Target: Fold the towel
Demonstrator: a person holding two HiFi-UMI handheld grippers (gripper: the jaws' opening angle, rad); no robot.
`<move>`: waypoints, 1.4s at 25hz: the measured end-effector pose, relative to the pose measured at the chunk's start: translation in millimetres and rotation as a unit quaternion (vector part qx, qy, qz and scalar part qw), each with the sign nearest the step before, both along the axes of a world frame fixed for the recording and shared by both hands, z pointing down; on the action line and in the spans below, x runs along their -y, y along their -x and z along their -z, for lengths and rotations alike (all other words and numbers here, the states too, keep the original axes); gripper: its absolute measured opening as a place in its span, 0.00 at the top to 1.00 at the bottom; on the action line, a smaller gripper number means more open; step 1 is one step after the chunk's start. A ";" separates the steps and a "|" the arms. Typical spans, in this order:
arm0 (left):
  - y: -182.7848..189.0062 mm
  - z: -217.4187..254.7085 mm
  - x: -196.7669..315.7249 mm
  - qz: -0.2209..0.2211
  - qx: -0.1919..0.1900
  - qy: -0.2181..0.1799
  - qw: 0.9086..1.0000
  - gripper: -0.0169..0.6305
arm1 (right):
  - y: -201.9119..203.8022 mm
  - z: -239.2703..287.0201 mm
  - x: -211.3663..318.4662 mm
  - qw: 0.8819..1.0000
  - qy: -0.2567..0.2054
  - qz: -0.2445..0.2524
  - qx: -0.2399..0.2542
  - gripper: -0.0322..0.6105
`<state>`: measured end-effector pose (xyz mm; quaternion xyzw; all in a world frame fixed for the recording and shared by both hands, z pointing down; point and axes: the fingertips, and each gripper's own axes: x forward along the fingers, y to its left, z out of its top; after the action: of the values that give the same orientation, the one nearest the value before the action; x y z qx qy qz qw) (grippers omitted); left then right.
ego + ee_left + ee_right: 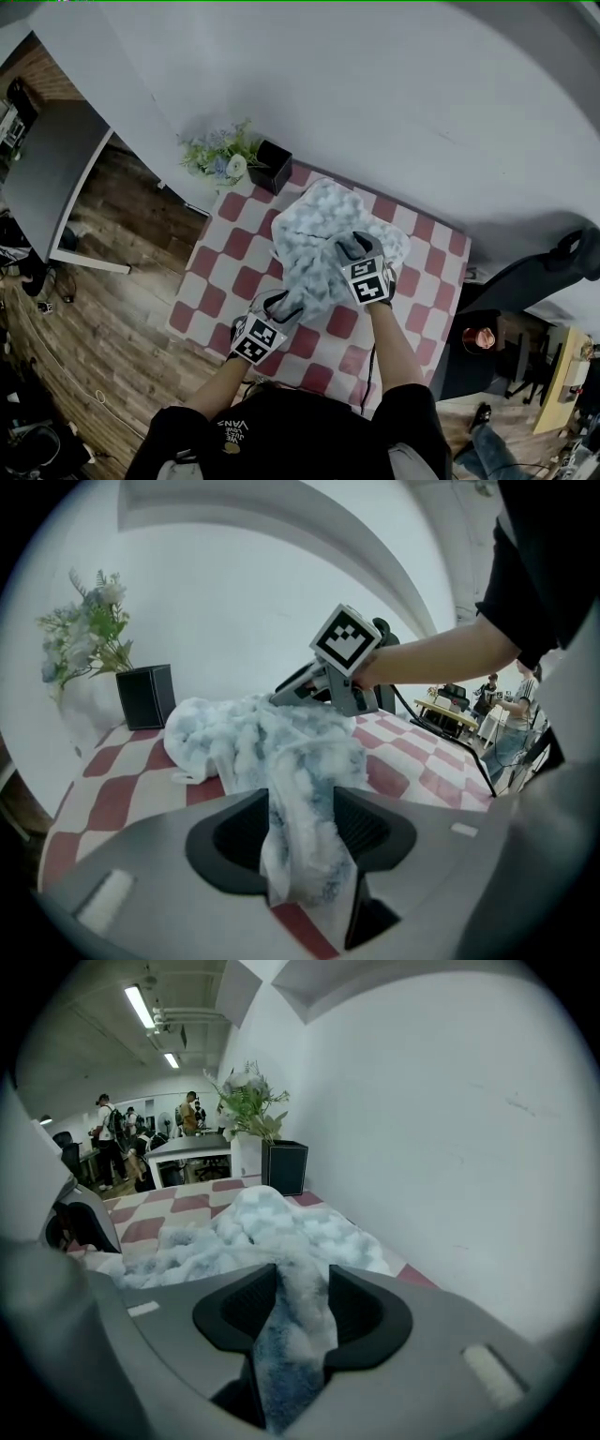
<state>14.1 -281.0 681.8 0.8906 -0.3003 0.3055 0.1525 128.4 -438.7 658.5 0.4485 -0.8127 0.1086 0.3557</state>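
Gripping at two spots now, and the towel (319, 230) sits heaped on the checked table (230, 246), just on the person's side of the black pot (271, 166) with its flowers (217, 155). It's bunched and puffy rather than flat, so I'd call this fold only partly made.

Look at the left gripper (302, 829): its jaws stand fairly wide, but a thick rope of fluffy cloth fills the gap and meets both pads, so that's a clamp on the towel. It has the edge farthest from the pot, nearest the person, probably to anchor that end while the rest is arranged.

Over to the right gripper (302, 1307), and it's the same story. A narrower strip of cloth is pinched between its pads, with the main heap spreading out beyond toward the pot. This one sits atop the heap, farther from the person than the left and well to the right of the pot.

Both point down at a slant, low over the table, which to my eye suits laying cloth down rather than lifting it. The risk is that this soft pile slumps unevenly once it's let go.
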 end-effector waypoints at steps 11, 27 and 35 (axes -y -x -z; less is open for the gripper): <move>9.3 11.7 1.6 0.014 -0.030 -0.003 0.999 0.91 | 0.3 32.2 -26.1 0.999 -0.033 -0.020 0.031 0.89; 79.4 104.8 -7.4 0.094 -0.135 -0.110 0.980 0.92 | -77.4 110.9 -158.2 0.950 -0.127 -0.223 0.177 0.90; 110.8 141.1 -41.8 0.086 -0.180 -0.143 0.969 0.92 | -77.1 132.6 -255.8 0.917 -0.158 -0.274 0.241 0.90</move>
<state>-96.7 -239.2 540.8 0.9144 -0.3839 0.0795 0.1012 205.6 -183.0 525.9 0.6645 -0.7254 0.1769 0.0300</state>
